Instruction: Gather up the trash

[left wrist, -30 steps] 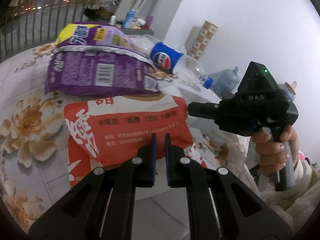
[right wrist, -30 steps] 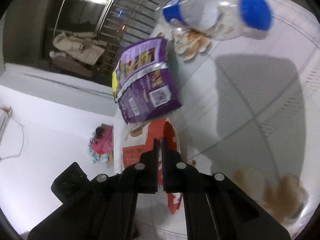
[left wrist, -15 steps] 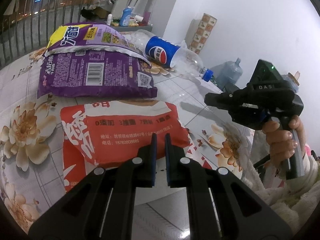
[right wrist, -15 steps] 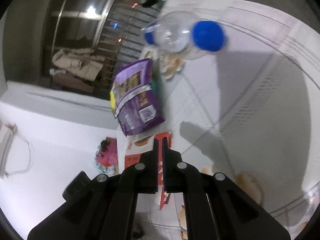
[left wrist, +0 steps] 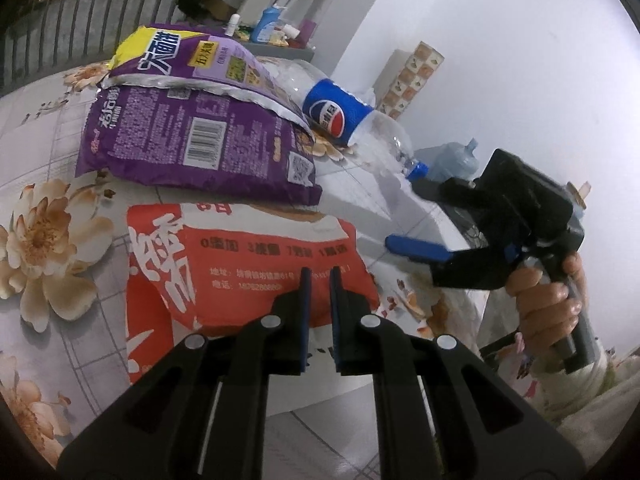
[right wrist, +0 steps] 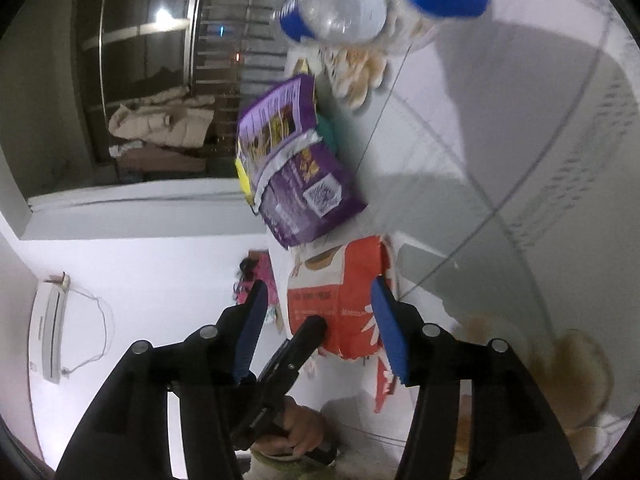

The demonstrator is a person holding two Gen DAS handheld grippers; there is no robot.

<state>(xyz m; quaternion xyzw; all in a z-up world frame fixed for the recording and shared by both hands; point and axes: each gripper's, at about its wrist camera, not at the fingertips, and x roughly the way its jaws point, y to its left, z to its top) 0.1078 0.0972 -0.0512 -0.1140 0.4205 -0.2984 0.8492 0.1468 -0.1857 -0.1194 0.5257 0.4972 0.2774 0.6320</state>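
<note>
An orange snack bag (left wrist: 248,264) lies at the near edge of a floral table (left wrist: 44,236). A purple snack bag (left wrist: 192,136) lies behind it, and an empty Pepsi bottle (left wrist: 340,112) with a blue cap lies on its side further back. My left gripper (left wrist: 319,276) is shut and empty, its tips over the orange bag's near edge. My right gripper (right wrist: 318,296) is open, its jaws astride the orange bag (right wrist: 340,300). The purple bag (right wrist: 296,176) and bottle (right wrist: 360,0) lie beyond it. The right gripper (left wrist: 404,220) shows in the left wrist view, pointing left over the table.
A shelf with small bottles (left wrist: 272,28) stands behind the table by a railing (left wrist: 60,8). A large water jug (left wrist: 452,160) sits on the floor by the white wall. Clothes (right wrist: 256,280) lie on the floor past the table edge.
My right gripper has opened and moved in over the table towards the orange bag. My left gripper has stayed shut near the orange bag's edge.
</note>
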